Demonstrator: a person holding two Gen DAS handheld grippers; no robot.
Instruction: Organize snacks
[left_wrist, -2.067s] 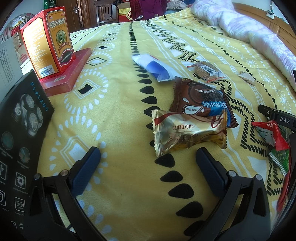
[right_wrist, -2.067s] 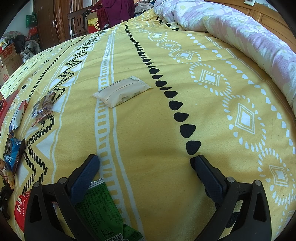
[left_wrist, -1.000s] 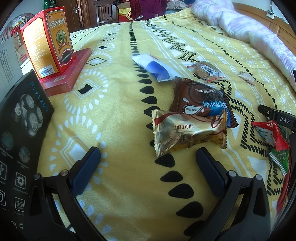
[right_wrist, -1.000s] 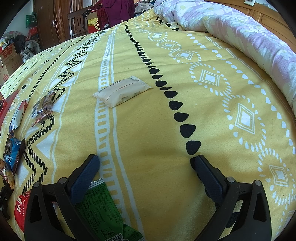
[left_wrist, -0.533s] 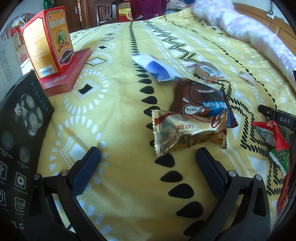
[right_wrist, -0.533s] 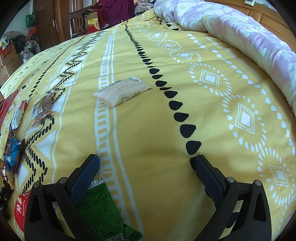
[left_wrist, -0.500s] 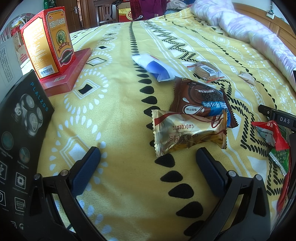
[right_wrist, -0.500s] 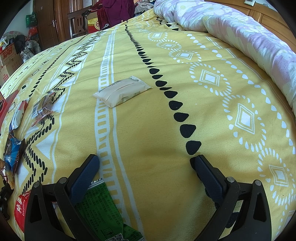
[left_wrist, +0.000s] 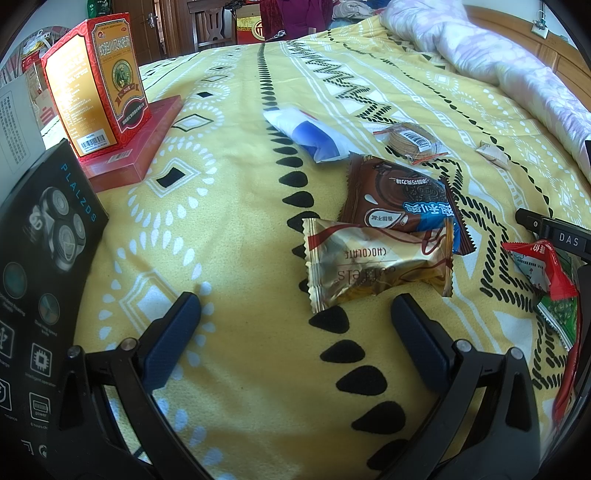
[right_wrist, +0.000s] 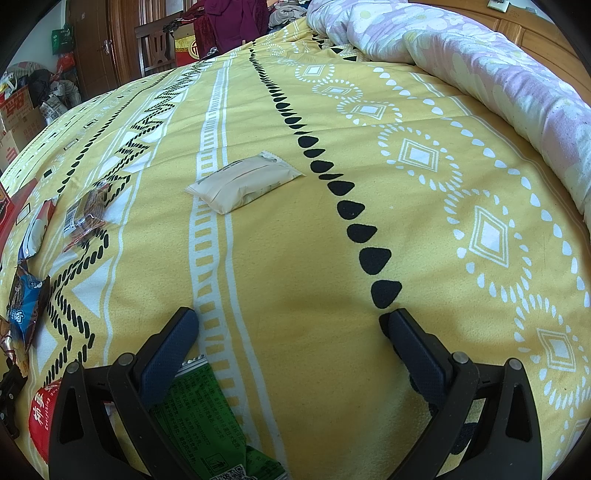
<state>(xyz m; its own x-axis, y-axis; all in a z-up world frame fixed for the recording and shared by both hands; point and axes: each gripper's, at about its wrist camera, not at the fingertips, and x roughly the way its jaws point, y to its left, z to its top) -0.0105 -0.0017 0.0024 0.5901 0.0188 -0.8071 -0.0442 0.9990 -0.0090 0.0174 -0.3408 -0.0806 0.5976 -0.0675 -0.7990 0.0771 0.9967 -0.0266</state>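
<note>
Nothing has moved: both your tongs stay apart and empty. The gold chocolate packet (left_wrist: 376, 264) lies crosswise just ahead of your left gripper (left_wrist: 295, 325), nearer than your right gripper (right_wrist: 291, 332).

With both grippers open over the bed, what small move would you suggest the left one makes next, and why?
Probably ease the left gripper forward and slightly right, then close on the gold chocolate packet. Its jaws are open and empty, and that packet lies nearest, just ahead of the fingertips, its far edge overlapping the brown cookie packet. The right gripper is also open, holding nothing.
</note>
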